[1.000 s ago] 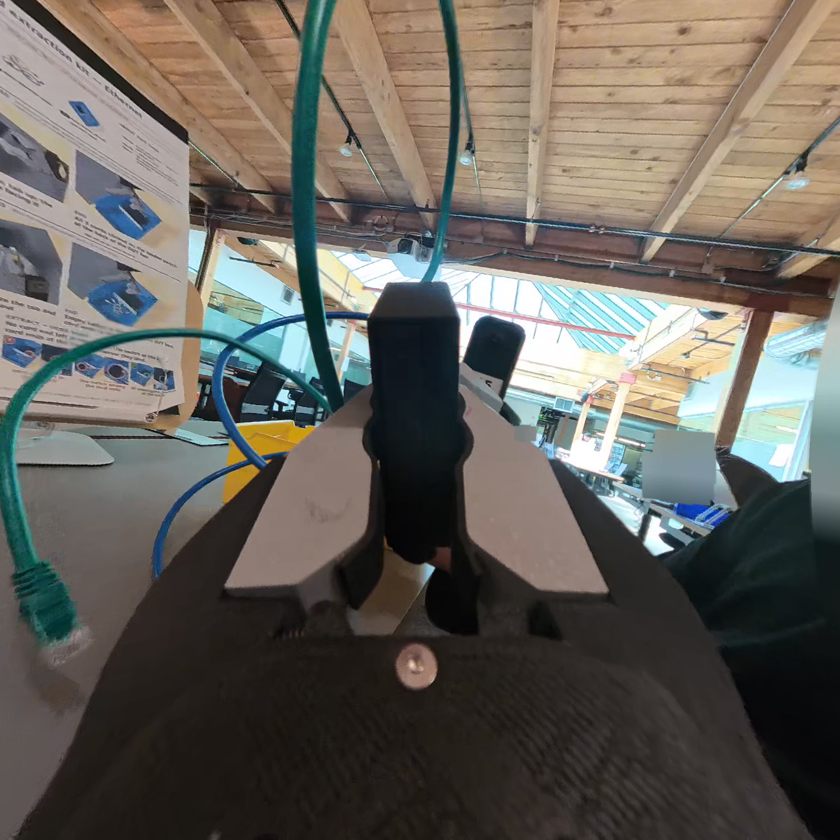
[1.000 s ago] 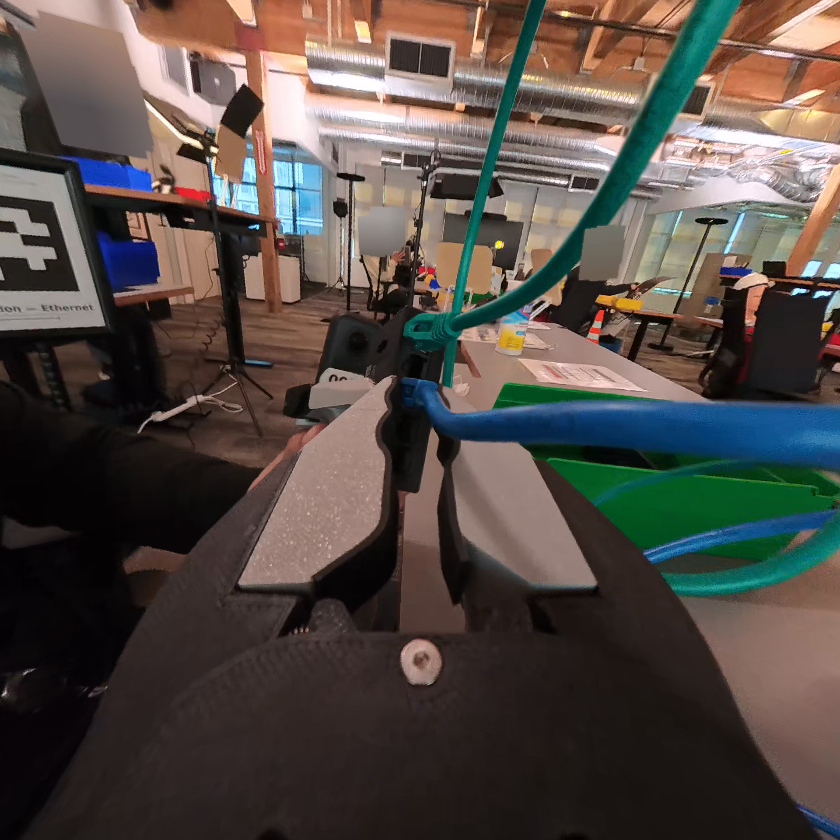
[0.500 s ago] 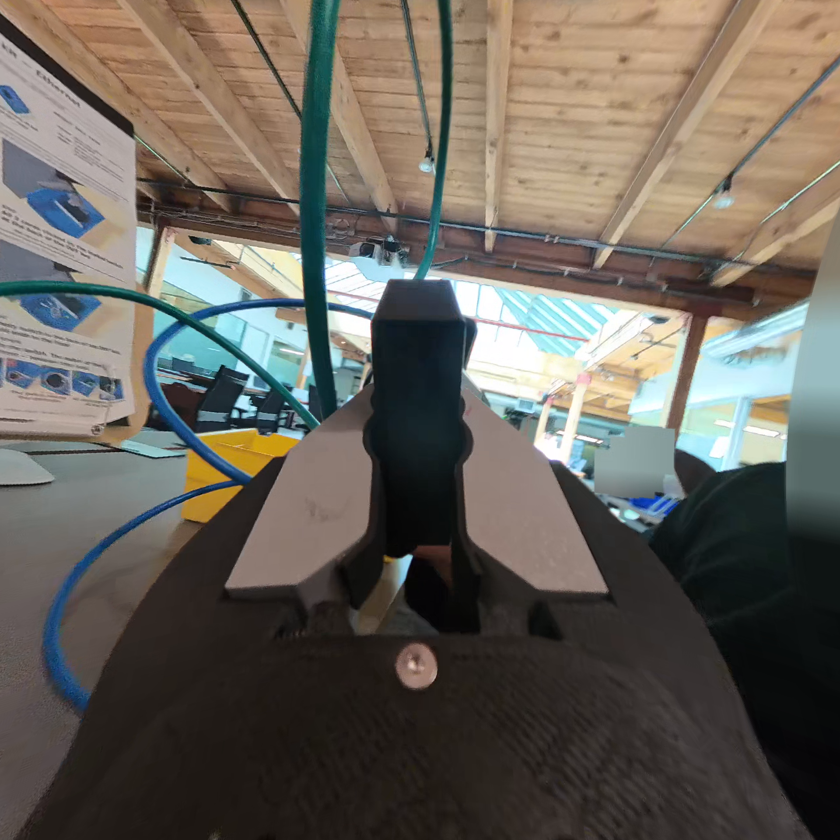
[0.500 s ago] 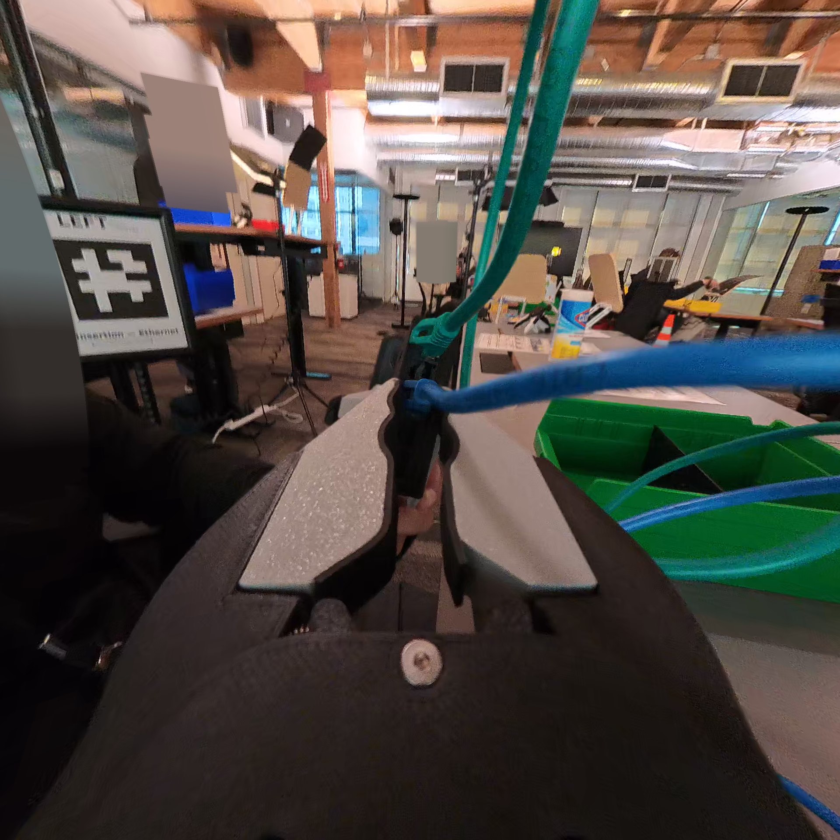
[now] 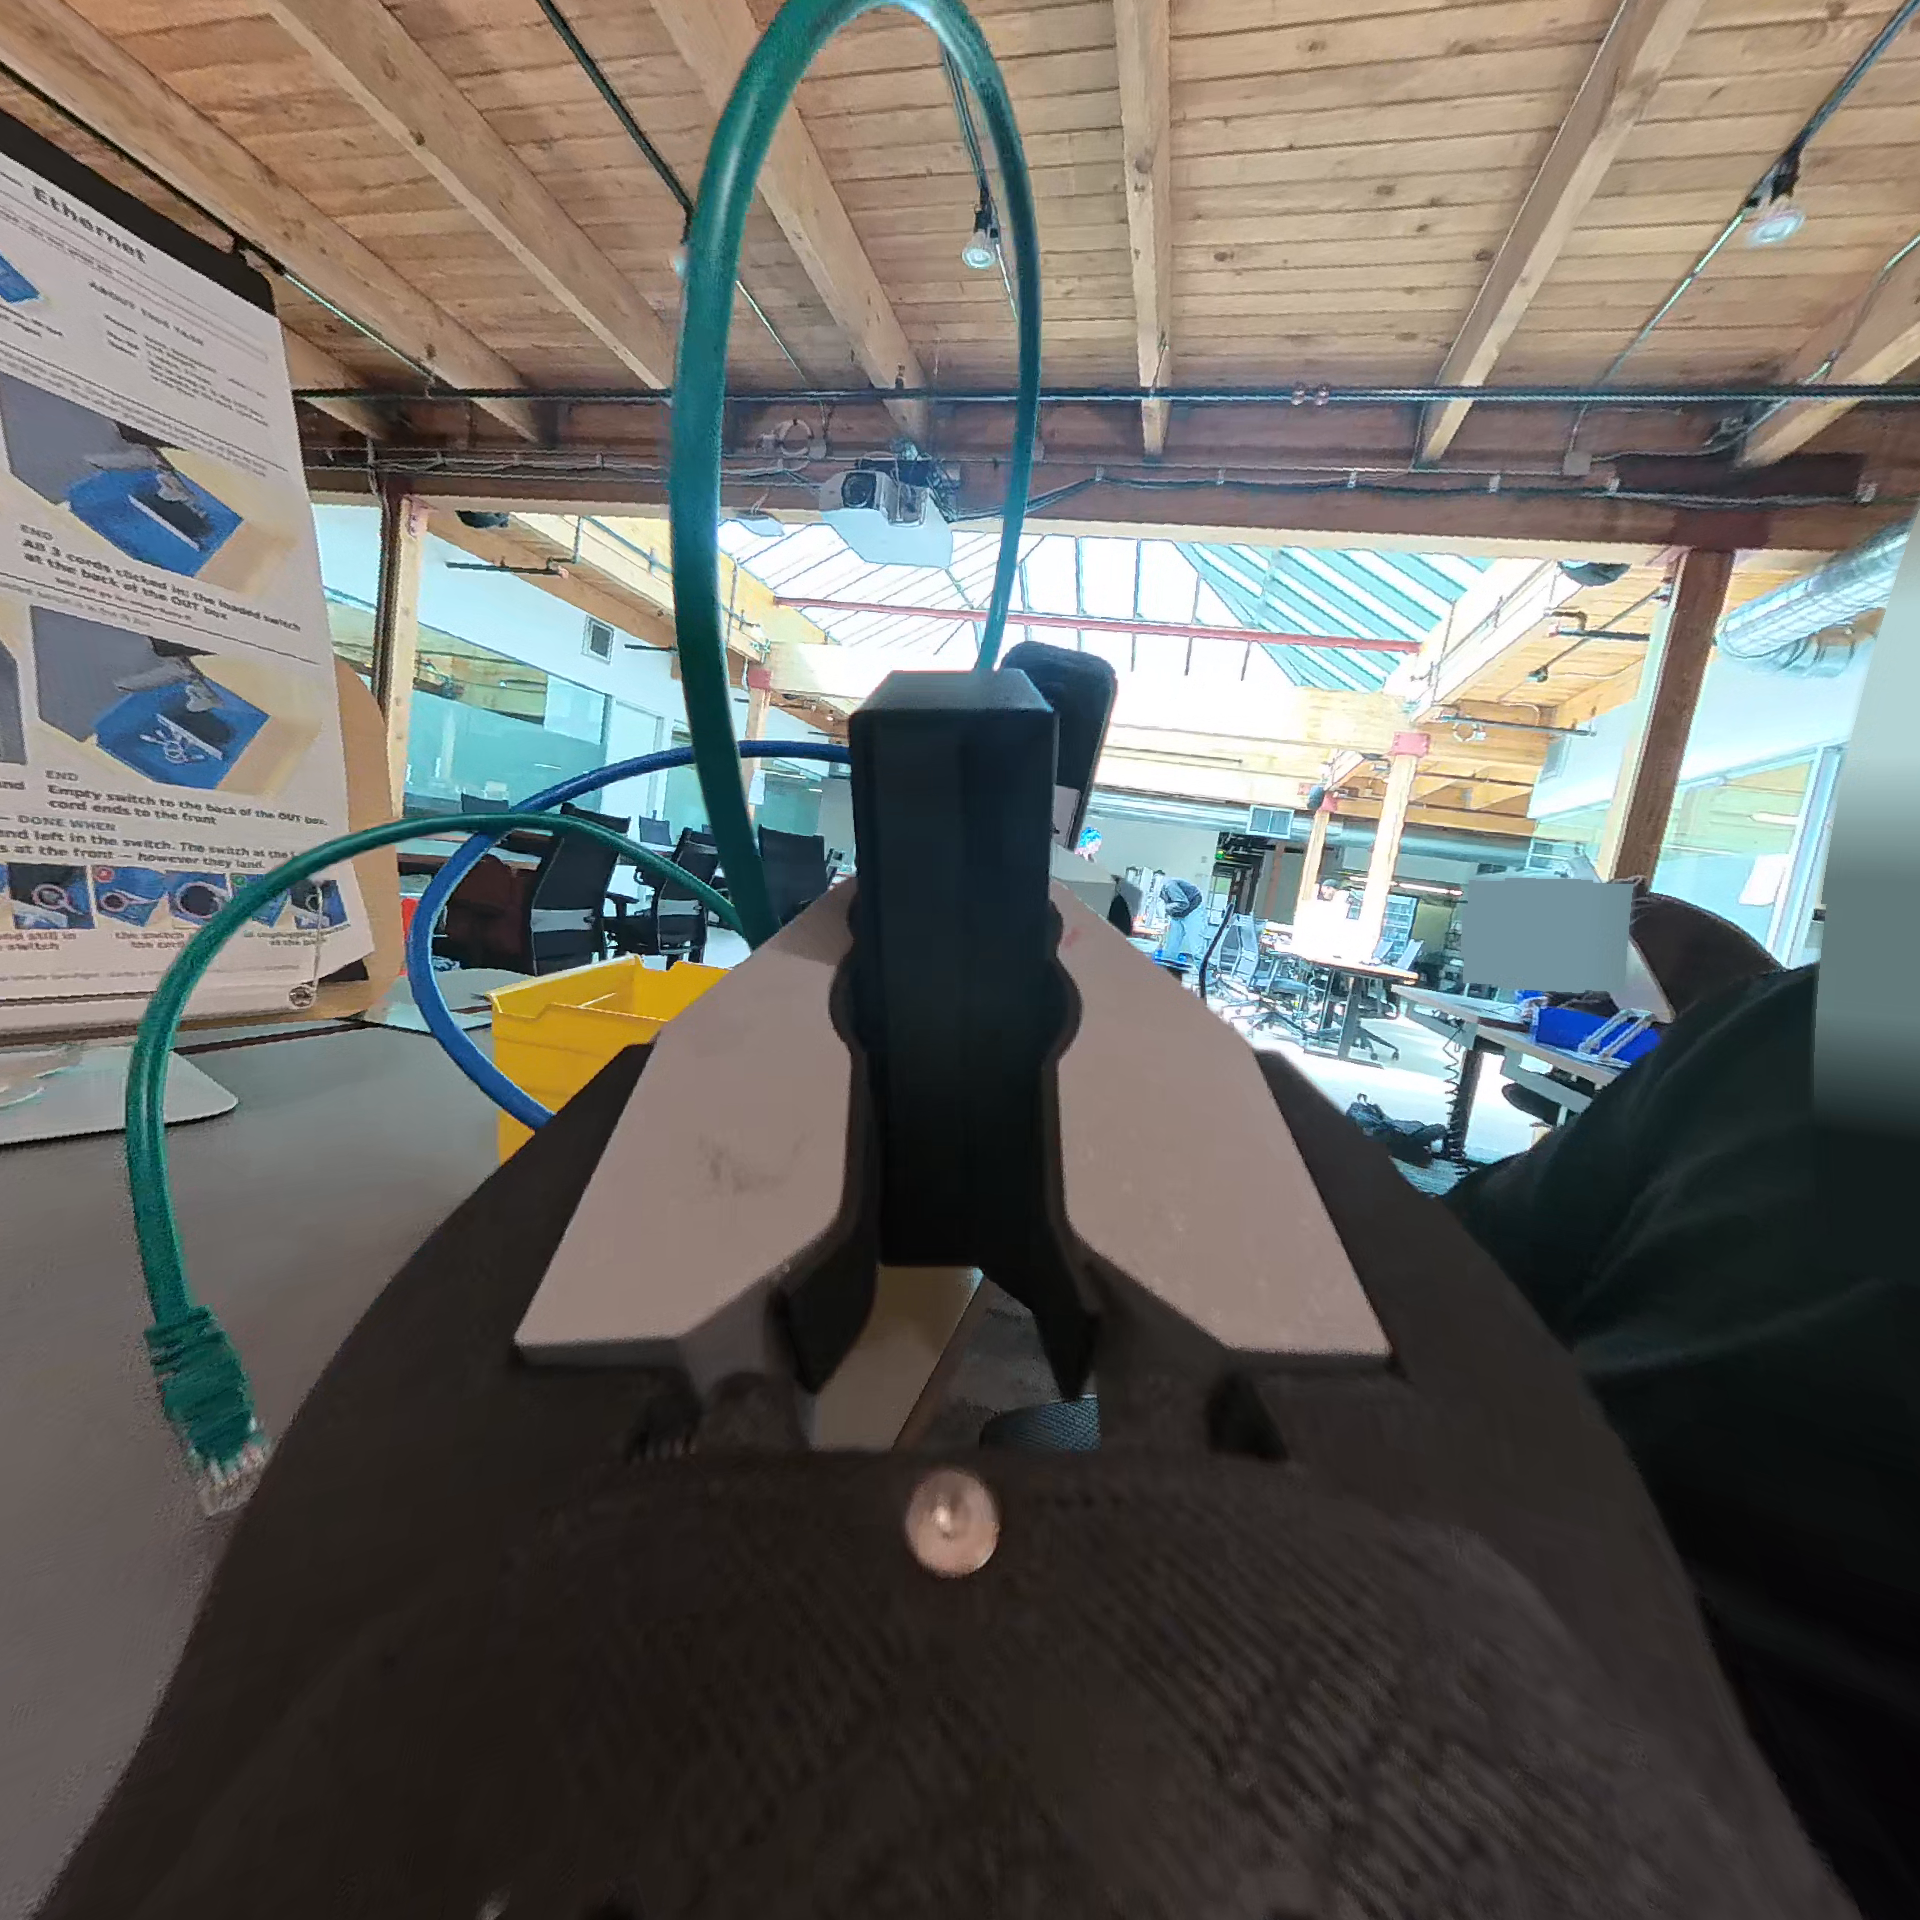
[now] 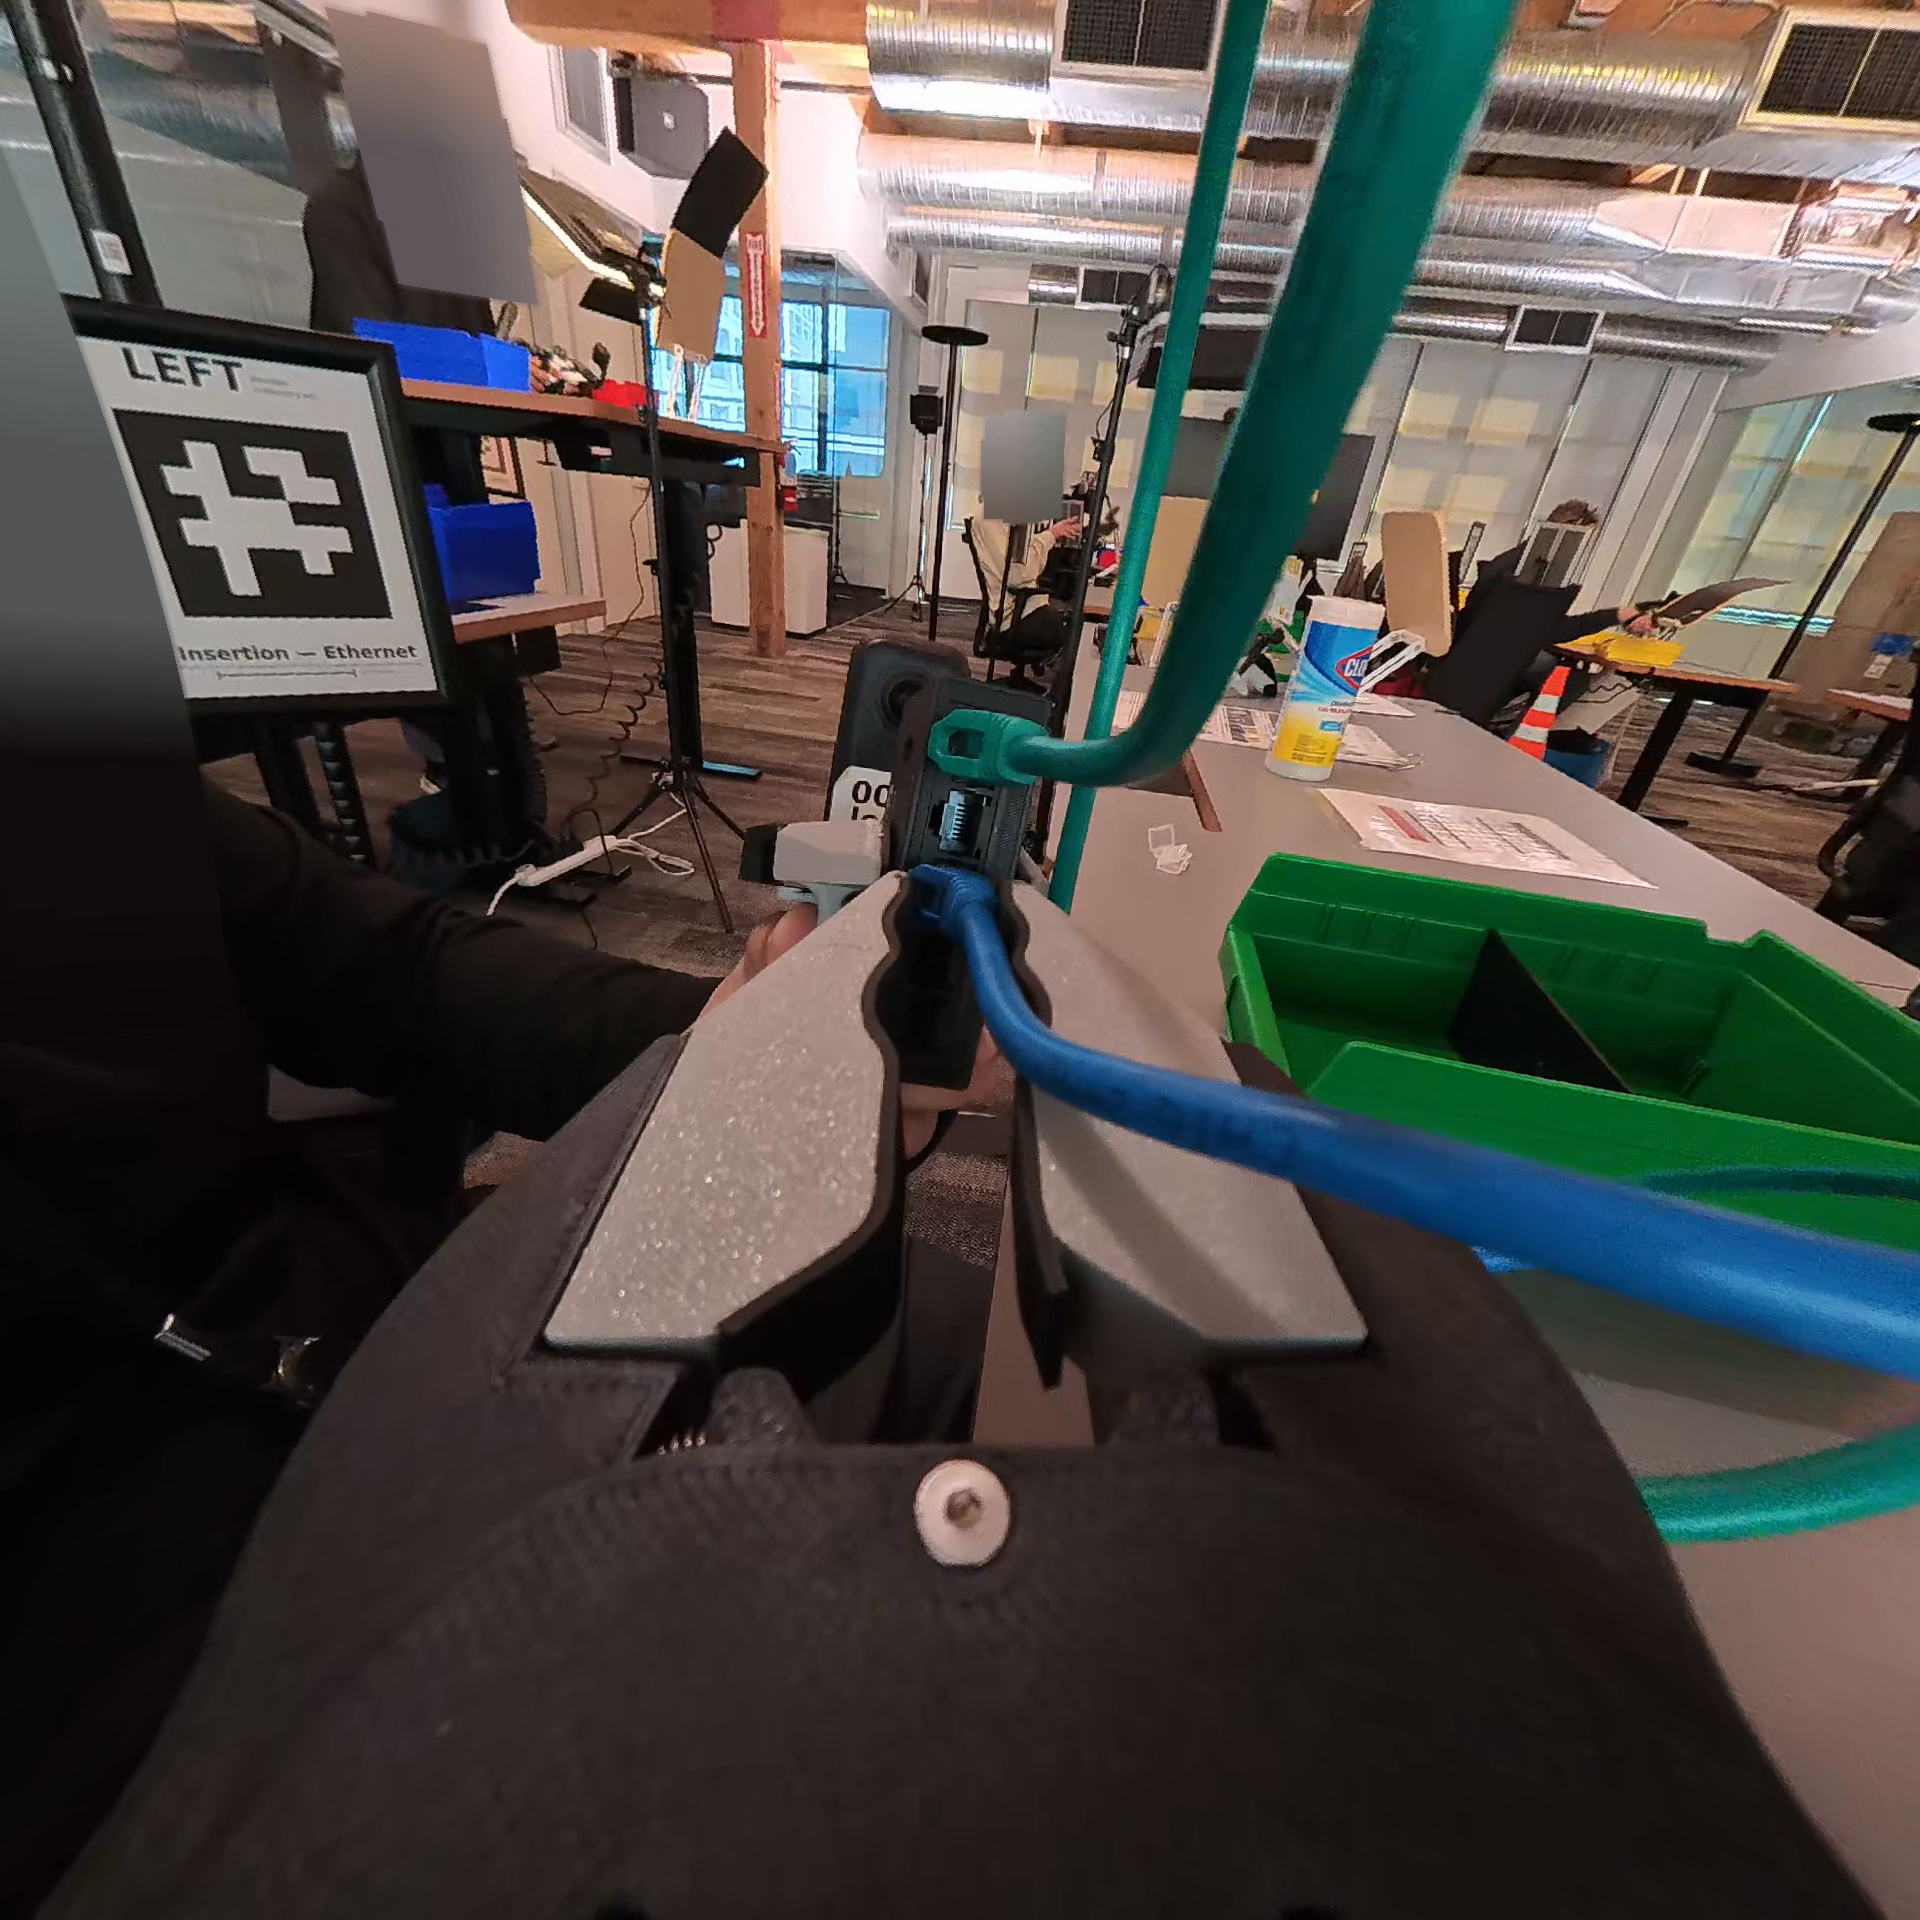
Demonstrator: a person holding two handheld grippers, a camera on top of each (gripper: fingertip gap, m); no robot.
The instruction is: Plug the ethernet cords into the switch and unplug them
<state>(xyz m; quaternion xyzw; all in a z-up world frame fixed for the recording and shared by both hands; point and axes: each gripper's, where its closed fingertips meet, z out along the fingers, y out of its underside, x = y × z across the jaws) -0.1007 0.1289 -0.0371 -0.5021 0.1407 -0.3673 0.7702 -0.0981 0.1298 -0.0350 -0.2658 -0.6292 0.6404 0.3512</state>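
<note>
My left gripper [image 5: 951, 914] is shut on the black switch [image 5: 945, 1091] and holds it upright above the grey table. In the right wrist view the switch [image 6: 997, 831] shows its port side. A green cord's plug [image 6: 971, 743] sits in the top port and the middle port is empty. My right gripper [image 6: 951, 914] is shut on the blue cord's plug [image 6: 940, 899] at the lower port; whether it is seated is hidden. The blue cord [image 6: 1351, 1153] trails down to the right. A free green plug [image 5: 203, 1392] hangs at the left.
A yellow bin [image 5: 582, 1029] and an instruction board [image 5: 156, 623] stand on the table behind the switch. A green divided bin [image 6: 1558, 1018] is to the right, with a wipes canister [image 6: 1325, 686] beyond. A person's dark sleeve [image 6: 416, 987] is on the left. My left and right fingertips are right by each other.
Both grippers have turned. The switch's port side now faces the right wrist view. The blue cord has dropped from level to slanting down right. The free green plug is back in the left wrist view.
</note>
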